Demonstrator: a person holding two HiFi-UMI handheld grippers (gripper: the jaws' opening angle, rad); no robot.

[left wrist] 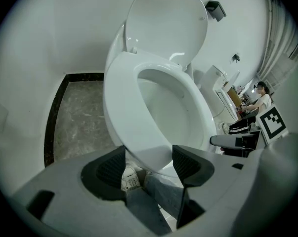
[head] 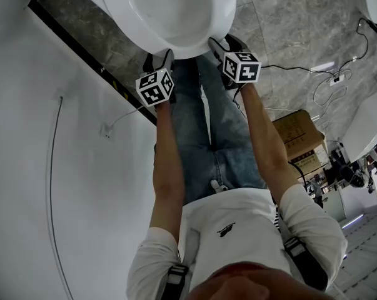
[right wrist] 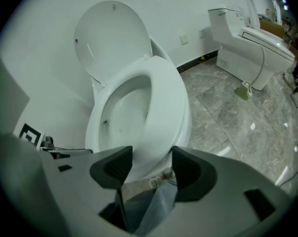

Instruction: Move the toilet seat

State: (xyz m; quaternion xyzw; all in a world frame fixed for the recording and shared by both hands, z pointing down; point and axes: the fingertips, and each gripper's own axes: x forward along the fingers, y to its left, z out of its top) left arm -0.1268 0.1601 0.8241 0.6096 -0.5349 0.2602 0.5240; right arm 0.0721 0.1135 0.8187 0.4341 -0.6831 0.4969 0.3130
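Currently left gripper (left wrist: 149,158) and right gripper (right wrist: 152,162) both sit with jaws apart, straddling the front lip of the toilet seat (left wrist: 121,98), which lies down on the bowl (right wrist: 116,117) with lid (left wrist: 166,19) raised; I'd clamp both evenly, then lift together without twisting it.

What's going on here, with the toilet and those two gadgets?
A person stands facing a toilet with a hand-held gripper in each hand. The lid stands up and the toilet seat lies over the bowl. The left gripper and the right gripper are side by side at the seat's front edge, fingers open, with that edge showing between them. Neither is clamped on it, so the seat is not yet gripped.
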